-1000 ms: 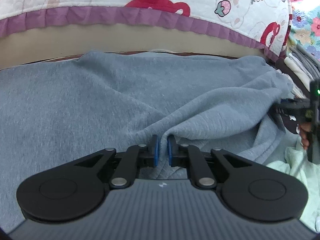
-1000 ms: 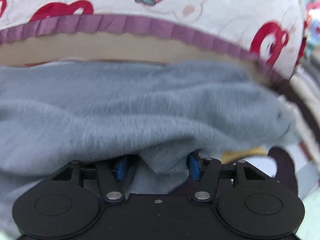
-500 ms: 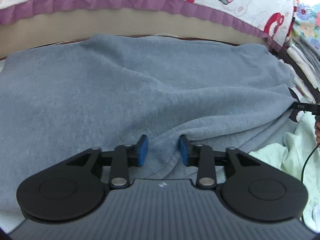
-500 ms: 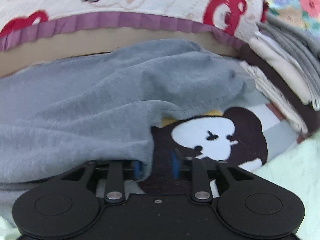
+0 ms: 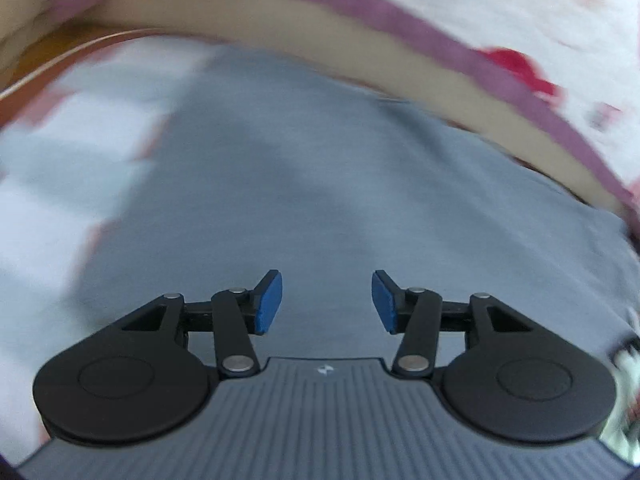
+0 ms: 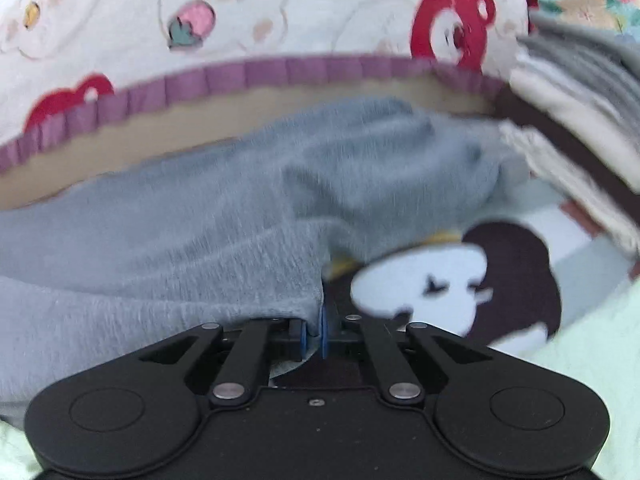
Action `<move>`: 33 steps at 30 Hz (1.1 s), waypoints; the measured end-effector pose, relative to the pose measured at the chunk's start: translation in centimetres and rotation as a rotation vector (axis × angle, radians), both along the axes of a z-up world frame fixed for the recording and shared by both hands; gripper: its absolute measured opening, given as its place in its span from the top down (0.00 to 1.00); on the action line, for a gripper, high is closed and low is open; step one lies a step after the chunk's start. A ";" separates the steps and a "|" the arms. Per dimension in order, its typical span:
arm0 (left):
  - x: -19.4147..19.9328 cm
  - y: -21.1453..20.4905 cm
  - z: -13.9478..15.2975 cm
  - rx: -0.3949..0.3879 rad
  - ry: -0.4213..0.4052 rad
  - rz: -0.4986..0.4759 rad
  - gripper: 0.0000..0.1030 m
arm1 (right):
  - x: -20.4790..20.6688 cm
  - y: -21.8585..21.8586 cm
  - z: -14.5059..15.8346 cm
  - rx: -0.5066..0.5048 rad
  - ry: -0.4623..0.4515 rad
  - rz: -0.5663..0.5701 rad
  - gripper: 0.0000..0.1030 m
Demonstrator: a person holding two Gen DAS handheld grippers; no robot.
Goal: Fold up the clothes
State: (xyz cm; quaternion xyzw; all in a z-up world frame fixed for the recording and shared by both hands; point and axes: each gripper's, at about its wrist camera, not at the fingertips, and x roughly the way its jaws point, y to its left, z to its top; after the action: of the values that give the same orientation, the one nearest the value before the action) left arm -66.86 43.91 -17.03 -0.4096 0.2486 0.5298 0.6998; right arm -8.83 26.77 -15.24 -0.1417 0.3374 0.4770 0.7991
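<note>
Here, a grey fleece garment (image 6: 224,232) of soft, slightly fuzzy knit, spread in broad rumpled folds over a printed mat (image 6: 516,280) with a dark brown and white cartoon figure. Near edge of the cloth ending in a thick hemmed corner, drawn straight into the right gripper (image 6: 315,334). Blue pads (image 6: 324,336) of that gripper nearly together, pinching the hem between them. Tool pointed forward and down over the mat, black linkage arms folded inward.

In the left wrist view, the same grey garment (image 5: 320,184), flat and smooth but strongly blurred, filling the middle. Left gripper (image 5: 327,302) hanging above it, tilted downward, jaws opening and now about half apart, with nothing between the blue pads (image 5: 269,302); only bare cloth visible beyond the gap.

Behind the garment, a beige band, then a quilted white cover (image 6: 320,8) with a ruffled purple border and red bear and strawberry prints. To the right, a stack of folded clothes (image 6: 580,108), grey on top and cream below, in neat flat layers. At the lower right, pale green cloth (image 6: 592,344), soft and loose.
</note>
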 end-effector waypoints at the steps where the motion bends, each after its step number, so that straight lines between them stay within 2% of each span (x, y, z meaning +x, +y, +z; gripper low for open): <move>1: -1.2 -0.2 -0.2 -0.015 0.020 0.053 0.53 | -0.2 0.0 -0.4 -0.005 0.026 -0.026 0.95; 5: -5.3 -1.2 -0.4 -0.049 -0.005 0.184 0.47 | 0.4 0.2 -0.5 0.005 0.093 -0.076 0.94; 7: -6.8 -1.7 -0.6 -0.062 -0.042 0.225 0.40 | 0.5 0.2 -0.5 0.002 0.097 -0.078 0.94; 12: -8.6 -1.8 -1.8 -0.117 -0.118 0.335 0.34 | 0.7 0.4 -0.5 -0.001 0.095 -0.072 0.92; 17: -8.6 -0.4 -3.9 -0.101 -0.140 0.352 0.37 | 0.8 -0.1 -0.5 0.013 0.106 -0.057 0.92; 18: -8.2 -0.2 -3.6 -0.058 -0.117 0.340 0.55 | 0.9 -0.1 -0.6 0.018 0.110 -0.053 0.92; 19: -6.9 0.0 -2.4 0.000 -0.030 0.282 0.95 | 1.0 -0.3 -0.6 0.024 0.116 -0.050 0.92; 22: -3.4 0.4 1.1 0.175 0.208 0.112 0.97 | 1.1 -1.1 0.1 0.074 0.149 -0.040 0.93; 24: -2.6 -0.3 4.1 0.311 0.147 0.094 0.97 | 1.3 -1.8 1.3 0.138 0.176 -0.037 0.94; 25: -3.1 -0.2 4.6 0.317 0.087 0.110 0.97 | 1.4 -1.8 1.8 0.143 0.176 -0.038 0.94; 27: -4.5 0.4 3.8 0.294 -0.010 0.151 0.97 | 1.6 -1.4 2.0 0.131 0.163 -0.043 0.95; 29: -6.3 1.2 1.4 0.231 -0.087 0.196 0.97 | 1.3 -1.0 1.7 0.117 0.155 -0.056 0.95; 31: -8.1 1.9 -0.3 0.166 -0.177 0.241 0.97 | 1.4 -1.1 1.2 0.111 0.193 -0.090 0.95; 33: -8.8 1.9 -0.6 0.154 -0.230 0.256 0.97 | 1.7 -1.1 0.6 0.098 0.219 -0.108 0.95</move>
State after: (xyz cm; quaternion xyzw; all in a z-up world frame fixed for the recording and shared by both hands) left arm -75.68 45.84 -17.61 -0.4408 0.0714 0.5819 0.6797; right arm -7.08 25.66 -14.62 -0.0312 0.4060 0.4616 0.7881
